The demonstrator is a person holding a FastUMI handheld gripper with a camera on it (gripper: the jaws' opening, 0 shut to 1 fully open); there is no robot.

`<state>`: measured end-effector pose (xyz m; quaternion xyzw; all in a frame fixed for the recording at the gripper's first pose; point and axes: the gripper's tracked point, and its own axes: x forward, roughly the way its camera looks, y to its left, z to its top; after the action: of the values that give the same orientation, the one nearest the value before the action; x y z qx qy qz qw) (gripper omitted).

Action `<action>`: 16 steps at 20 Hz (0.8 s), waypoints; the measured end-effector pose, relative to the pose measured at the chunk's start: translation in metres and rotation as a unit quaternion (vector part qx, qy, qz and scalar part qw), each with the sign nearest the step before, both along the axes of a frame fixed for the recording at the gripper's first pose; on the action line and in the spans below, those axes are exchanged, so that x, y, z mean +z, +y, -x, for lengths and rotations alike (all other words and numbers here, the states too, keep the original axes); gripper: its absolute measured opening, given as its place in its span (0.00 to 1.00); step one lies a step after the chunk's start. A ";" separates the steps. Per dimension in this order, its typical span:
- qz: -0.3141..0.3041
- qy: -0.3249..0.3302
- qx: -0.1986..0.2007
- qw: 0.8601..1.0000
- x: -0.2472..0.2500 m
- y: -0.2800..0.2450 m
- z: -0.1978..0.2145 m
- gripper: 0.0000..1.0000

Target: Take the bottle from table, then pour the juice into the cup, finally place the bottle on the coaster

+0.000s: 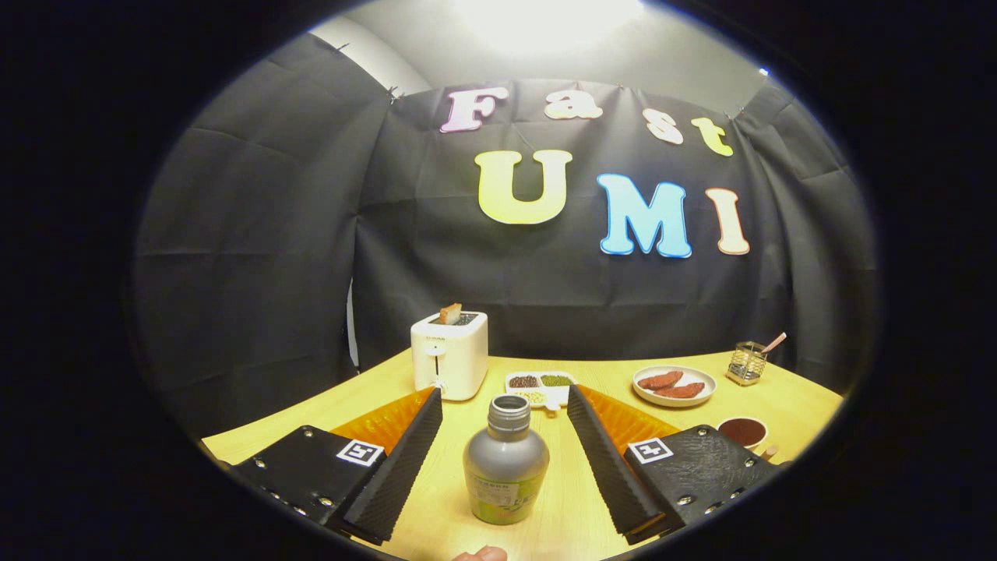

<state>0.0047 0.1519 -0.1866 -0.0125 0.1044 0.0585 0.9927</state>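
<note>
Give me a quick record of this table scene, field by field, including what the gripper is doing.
surface: wooden table
bottle: upright between the jaws, cap off
gripper: open, jaws on either side of the bottle, not touching it
toaster: beyond the bottle, bread sticking out of its slot
divided dish: beside the toaster, holds beans or grains
plate: two reddish-brown pieces of food on it
cup: near the right jaw, dark contents
wire holder: behind the plate
task stage: bottle not yet grasped
</note>
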 end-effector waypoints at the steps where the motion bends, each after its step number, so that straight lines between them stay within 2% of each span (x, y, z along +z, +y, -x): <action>1: -0.006 0.005 -0.003 1.000 -0.007 0.000 0.000 0.99; 16: 0.002 0.102 -0.028 0.994 -0.092 -0.001 0.002 0.99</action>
<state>0.0023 0.1512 -0.2788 -0.0057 0.2056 0.0319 0.9781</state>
